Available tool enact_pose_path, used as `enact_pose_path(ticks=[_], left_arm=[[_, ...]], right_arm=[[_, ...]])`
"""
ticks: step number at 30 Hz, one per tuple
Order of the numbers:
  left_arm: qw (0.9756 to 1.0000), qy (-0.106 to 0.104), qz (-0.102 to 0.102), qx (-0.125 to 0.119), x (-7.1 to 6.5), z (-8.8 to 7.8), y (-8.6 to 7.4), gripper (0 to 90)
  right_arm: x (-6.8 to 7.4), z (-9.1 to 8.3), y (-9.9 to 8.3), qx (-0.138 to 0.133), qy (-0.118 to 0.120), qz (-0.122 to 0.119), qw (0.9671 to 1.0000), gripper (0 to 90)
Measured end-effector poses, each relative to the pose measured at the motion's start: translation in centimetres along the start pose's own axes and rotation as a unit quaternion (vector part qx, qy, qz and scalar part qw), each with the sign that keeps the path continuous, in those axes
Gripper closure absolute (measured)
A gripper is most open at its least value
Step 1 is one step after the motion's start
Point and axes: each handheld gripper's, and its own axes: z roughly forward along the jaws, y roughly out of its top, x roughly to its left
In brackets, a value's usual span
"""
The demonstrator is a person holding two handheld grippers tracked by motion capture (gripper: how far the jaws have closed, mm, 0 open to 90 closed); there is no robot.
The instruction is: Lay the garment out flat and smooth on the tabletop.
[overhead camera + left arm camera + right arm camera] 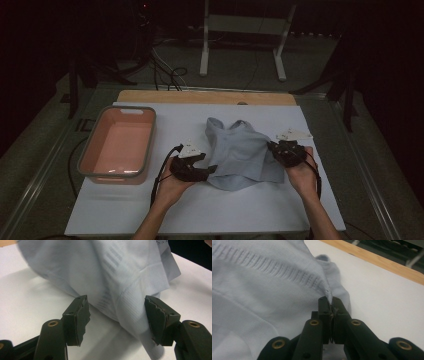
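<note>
A pale blue knitted garment (pixel 240 152) lies bunched on the white table top (pixel 200 210). My right gripper (pixel 274 149) is at its right edge, and in the right gripper view the jaws are shut on a ribbed hem of the garment (pixel 287 272), pinched at the gripper (pixel 331 305) tips. My left gripper (pixel 210 170) sits at the garment's lower left edge. In the left gripper view the left gripper (pixel 116 315) stands open, with a fold of the garment (pixel 117 280) lying between the jaws and touching neither pad.
A pink basin with a grey rim (pixel 85 157) stands on the left of the table. A wooden strip (pixel 205 97) runs along the table's far edge. White frame legs (pixel 204 55) stand on the floor beyond.
</note>
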Motion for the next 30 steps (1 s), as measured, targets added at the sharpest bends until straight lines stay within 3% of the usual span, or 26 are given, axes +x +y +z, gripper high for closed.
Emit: enact_pose_path(ticks=[5,14,17,20,22,27,30], left_arm=[[1.0000,0.000,0.004,0.001,-0.2,0.1,0.1,38.0],[0.9998,-0.007,0.015,0.011,-0.8,0.6,0.1,42.5],[0.9995,-0.018,0.023,0.015,-1.2,0.8,0.2,50.7],[0.9982,-0.029,0.045,0.027,-1.9,1.3,0.4,66.3],[0.9979,-0.035,0.048,0.027,-2.0,1.4,0.4,74.8],[0.9975,-0.046,0.048,0.024,-2.2,1.5,0.6,84.3],[0.9974,-0.049,0.047,0.023,-2.4,1.6,0.6,84.7]], right_arm=[[-1.2,-0.5,-0.5,0.001,-0.009,0.017,0.9998,87.6],[-2.2,-1.0,-0.8,-0.004,-0.028,0.039,0.9988,87.6],[-2.7,-1.2,-0.9,-0.007,-0.030,0.049,0.9983,87.6],[-2.7,-1.2,-1.0,-0.007,-0.029,0.050,0.9983,87.5],[-2.6,-1.2,-1.1,-0.007,-0.029,0.046,0.9985,87.4],[-2.0,-1.2,-1.1,-0.007,-0.025,0.040,0.9988,82.9],[-1.4,-1.4,-0.9,-0.011,-0.022,0.035,0.9991,69.6]])
